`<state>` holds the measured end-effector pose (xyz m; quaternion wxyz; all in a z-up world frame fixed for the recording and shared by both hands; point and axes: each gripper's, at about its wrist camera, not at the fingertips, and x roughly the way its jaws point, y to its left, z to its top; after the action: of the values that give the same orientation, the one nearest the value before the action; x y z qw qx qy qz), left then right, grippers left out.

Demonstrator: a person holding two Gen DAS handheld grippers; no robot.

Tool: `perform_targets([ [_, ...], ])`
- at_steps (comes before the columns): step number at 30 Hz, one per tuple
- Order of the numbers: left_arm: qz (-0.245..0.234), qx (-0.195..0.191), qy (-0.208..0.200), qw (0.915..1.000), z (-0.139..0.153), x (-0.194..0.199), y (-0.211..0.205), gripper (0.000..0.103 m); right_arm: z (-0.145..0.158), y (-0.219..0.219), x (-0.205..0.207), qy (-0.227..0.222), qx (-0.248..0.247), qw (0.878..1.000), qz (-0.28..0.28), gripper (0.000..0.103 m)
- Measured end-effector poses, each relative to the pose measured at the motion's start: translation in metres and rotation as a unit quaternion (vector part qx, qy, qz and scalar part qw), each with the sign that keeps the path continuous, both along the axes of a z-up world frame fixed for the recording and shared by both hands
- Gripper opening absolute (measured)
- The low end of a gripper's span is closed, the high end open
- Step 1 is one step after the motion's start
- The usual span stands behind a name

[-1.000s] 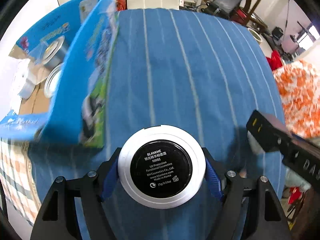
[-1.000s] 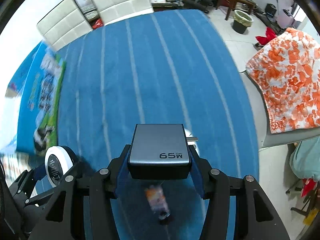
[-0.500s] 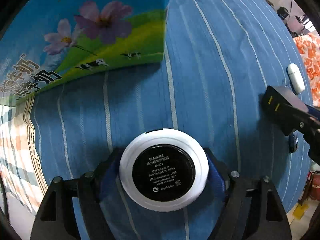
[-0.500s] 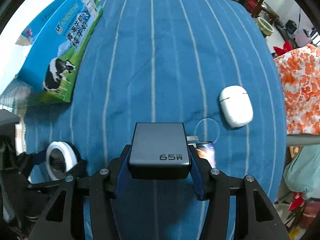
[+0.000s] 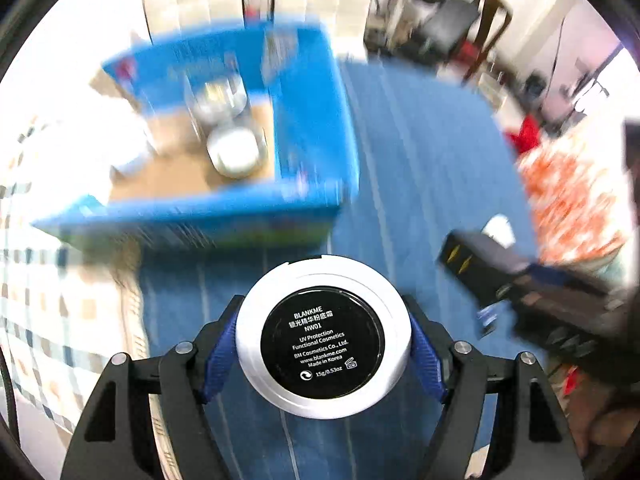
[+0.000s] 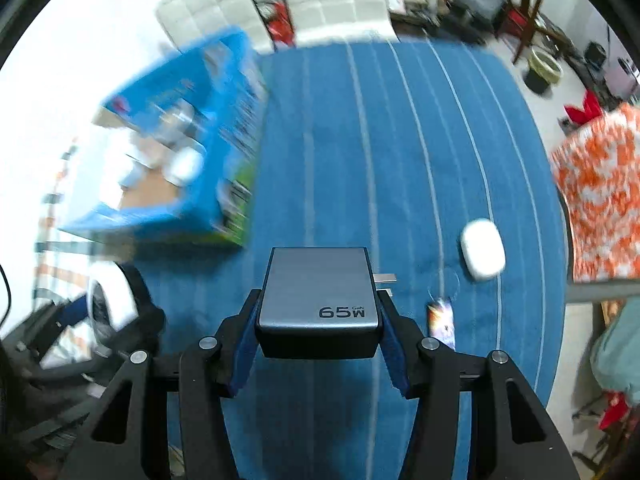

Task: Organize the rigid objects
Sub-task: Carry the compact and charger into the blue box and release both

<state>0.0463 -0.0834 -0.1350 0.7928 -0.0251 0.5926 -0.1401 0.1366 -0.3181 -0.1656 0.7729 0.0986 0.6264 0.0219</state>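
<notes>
Blue carton (image 5: 312,152): open-topped cardboard box on striped blue tablecloth (image 6: 360,160); blurred contents, about three items.
Left gripper (image 5: 323,336): clamps one round white cosmetic compact (image 5: 323,336), near carton.
Right gripper (image 6: 318,312): clamps one grey 65W charger (image 6: 318,288).
Remaining: one white oval case (image 6: 482,254), one small printed packet (image 6: 441,320).
Progress: judged past midway.

Both tongs have swung toward the open blue box (image 5: 312,128), its blurred inside now showing.
</notes>
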Motion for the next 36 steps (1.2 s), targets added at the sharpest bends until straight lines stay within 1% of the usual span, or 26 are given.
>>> perform_targets([
  [1, 0.002, -0.001, -0.015, 0.9999, 0.015, 0.006, 0.004, 0.073, 0.017, 0.007, 0.005, -0.014, 0.006, 1.0, 0.005, 0.056],
  [2, 0.007, -0.001, -0.034, 0.9994, 0.036, 0.013, 0.015, 0.073, 0.031, 0.014, 0.01, -0.025, 0.012, 1.0, 0.01, 0.056],
  [4, 0.02, 0.005, -0.06, 0.998, 0.058, 0.028, 0.028, 0.073, 0.049, 0.021, 0.026, -0.041, 0.022, 0.999, 0.017, 0.056],
  [6, 0.037, 0.025, -0.098, 0.9942, 0.078, 0.045, 0.049, 0.073, 0.068, 0.042, 0.043, -0.065, 0.024, 0.997, 0.026, 0.056],
  [9, 0.057, 0.037, -0.116, 0.9908, 0.086, 0.066, 0.082, 0.073, 0.081, 0.078, 0.07, -0.08, 0.022, 0.996, 0.032, 0.056],
  [11, 0.062, 0.043, -0.12, 0.9899, 0.086, 0.079, 0.095, 0.073, 0.088, 0.096, 0.081, -0.085, 0.024, 0.996, 0.032, 0.056],
  [13, 0.067, 0.054, -0.128, 0.9881, 0.08, 0.092, 0.106, 0.073, 0.09, 0.115, 0.094, -0.09, 0.02, 0.995, 0.031, 0.056],
  [14, 0.069, 0.054, -0.127, 0.9881, 0.079, 0.097, 0.114, 0.073, 0.09, 0.121, 0.099, -0.089, 0.022, 0.995, 0.029, 0.056],
  [15, 0.071, 0.053, -0.129, 0.9877, 0.071, 0.102, 0.115, 0.073, 0.091, 0.128, 0.103, -0.089, 0.023, 0.995, 0.029, 0.056],
  [16, 0.071, 0.056, -0.127, 0.9878, 0.068, 0.107, 0.119, 0.073, 0.088, 0.134, 0.107, -0.089, 0.021, 0.995, 0.029, 0.056],
  [18, 0.072, 0.045, -0.123, 0.9889, 0.065, 0.114, 0.125, 0.073, 0.086, 0.145, 0.113, -0.089, 0.018, 0.995, 0.026, 0.056],
  [22, 0.066, 0.049, -0.123, 0.989, 0.061, 0.128, 0.136, 0.073, 0.077, 0.158, 0.125, -0.083, 0.019, 0.996, 0.013, 0.056],
  [27, 0.068, 0.052, -0.11, 0.9903, 0.041, 0.144, 0.147, 0.073, 0.055, 0.172, 0.137, -0.06, 0.024, 0.998, 0.01, 0.056],
  [29, 0.069, 0.049, -0.1, 0.9914, 0.031, 0.15, 0.15, 0.073, 0.039, 0.176, 0.144, -0.044, 0.041, 0.998, 0.008, 0.056],
  [32, 0.06, 0.04, -0.07, 0.995, 0.004, 0.161, 0.151, 0.073, 0.008, 0.176, 0.154, -0.011, 0.081, 0.997, -0.005, 0.056],
  [34, 0.051, 0.028, -0.04, 0.9975, -0.017, 0.166, 0.152, 0.073, -0.016, 0.178, 0.162, 0.011, 0.105, 0.994, -0.015, 0.056],
  [35, 0.053, 0.018, -0.022, 0.9982, -0.031, 0.17, 0.155, 0.073, -0.032, 0.178, 0.167, 0.028, 0.12, 0.992, -0.019, 0.056],
  [36, 0.053, 0.014, -0.012, 0.9984, -0.039, 0.172, 0.156, 0.073, -0.044, 0.178, 0.17, 0.04, 0.134, 0.99, -0.027, 0.056],
])
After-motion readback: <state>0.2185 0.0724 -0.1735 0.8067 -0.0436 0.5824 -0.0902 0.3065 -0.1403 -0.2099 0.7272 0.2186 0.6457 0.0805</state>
